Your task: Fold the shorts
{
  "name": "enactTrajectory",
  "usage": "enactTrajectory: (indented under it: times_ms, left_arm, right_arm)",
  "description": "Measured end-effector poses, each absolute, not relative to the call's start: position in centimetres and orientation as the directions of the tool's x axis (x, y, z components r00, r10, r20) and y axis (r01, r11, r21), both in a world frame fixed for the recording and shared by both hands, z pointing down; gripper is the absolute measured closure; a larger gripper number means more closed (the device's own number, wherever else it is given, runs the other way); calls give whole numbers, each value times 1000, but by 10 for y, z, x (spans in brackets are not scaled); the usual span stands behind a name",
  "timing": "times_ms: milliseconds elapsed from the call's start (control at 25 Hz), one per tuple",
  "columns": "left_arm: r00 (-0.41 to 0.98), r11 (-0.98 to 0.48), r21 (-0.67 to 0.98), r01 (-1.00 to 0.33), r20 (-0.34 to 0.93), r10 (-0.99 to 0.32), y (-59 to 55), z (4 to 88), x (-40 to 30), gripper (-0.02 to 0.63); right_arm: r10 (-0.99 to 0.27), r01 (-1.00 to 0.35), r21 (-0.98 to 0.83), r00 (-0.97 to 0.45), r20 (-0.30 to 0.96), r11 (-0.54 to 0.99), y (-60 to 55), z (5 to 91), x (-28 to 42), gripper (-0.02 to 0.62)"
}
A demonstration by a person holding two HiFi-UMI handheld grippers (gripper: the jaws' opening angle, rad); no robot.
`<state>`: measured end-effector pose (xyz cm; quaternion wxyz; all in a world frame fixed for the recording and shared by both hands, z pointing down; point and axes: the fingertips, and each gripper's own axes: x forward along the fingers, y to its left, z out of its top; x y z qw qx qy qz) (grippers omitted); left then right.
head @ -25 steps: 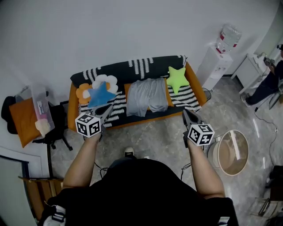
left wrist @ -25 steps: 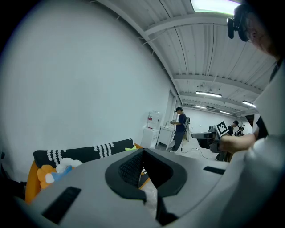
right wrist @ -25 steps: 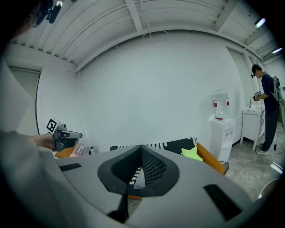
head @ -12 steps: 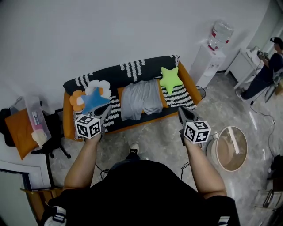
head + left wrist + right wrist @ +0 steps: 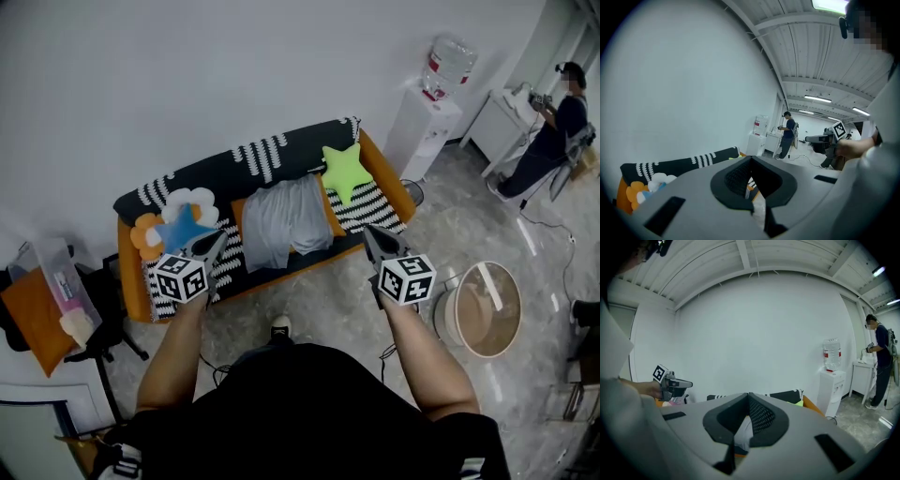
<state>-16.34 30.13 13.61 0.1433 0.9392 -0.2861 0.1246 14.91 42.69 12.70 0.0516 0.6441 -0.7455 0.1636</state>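
Both grippers have been carried forward since a second ago, and the sofa now sits further left and lower in the head view, with more of the right-hand side of the room showing. Nearest, the person's shoe (image 5: 278, 329) stands on the marbled floor between their arms. The left gripper (image 5: 221, 236) and the right gripper (image 5: 368, 232) are held out level with each other, well apart, and each has its jaws pressed together with nothing between them. To the right of the right gripper, on the floor, stands a round basket (image 5: 444, 323) with a tan inside and one pale strip lying across it; what the strip is I cannot tell. Off to the left, a clear tub (image 5: 45, 267) holds something pink and a few small things too blurred to name. Beyond the grippers is the sofa (image 5: 216, 173), orange with a black and white striped cover. The grey shorts (image 5: 286, 220) lie spread on the middle of its seat, untouched. A blue star cushion (image 5: 183, 228) and a white flower cushion (image 5: 187, 199) sit at the left end, a green star cushion (image 5: 344, 169) at the right. Further back, a white water dispenser (image 5: 422, 122) carries a clear bottle (image 5: 448, 61), and a person in dark clothes (image 5: 548, 131) stands at a counter in the far corner.
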Motion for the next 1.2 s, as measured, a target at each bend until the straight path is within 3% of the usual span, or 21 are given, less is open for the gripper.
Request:
enactTrajectory:
  times_ms: [680, 1200]
  left_arm:
    - [834, -820, 230, -525, 332, -441, 156, 149, -153, 589]
    - [849, -820, 270, -505, 324, -417, 97, 167, -186, 589]
  right_arm:
    - [-941, -984, -163, -122, 315, 73, 294, 127, 144, 586]
    - [-927, -987, -139, -121, 356, 76, 238, 142, 104, 586]
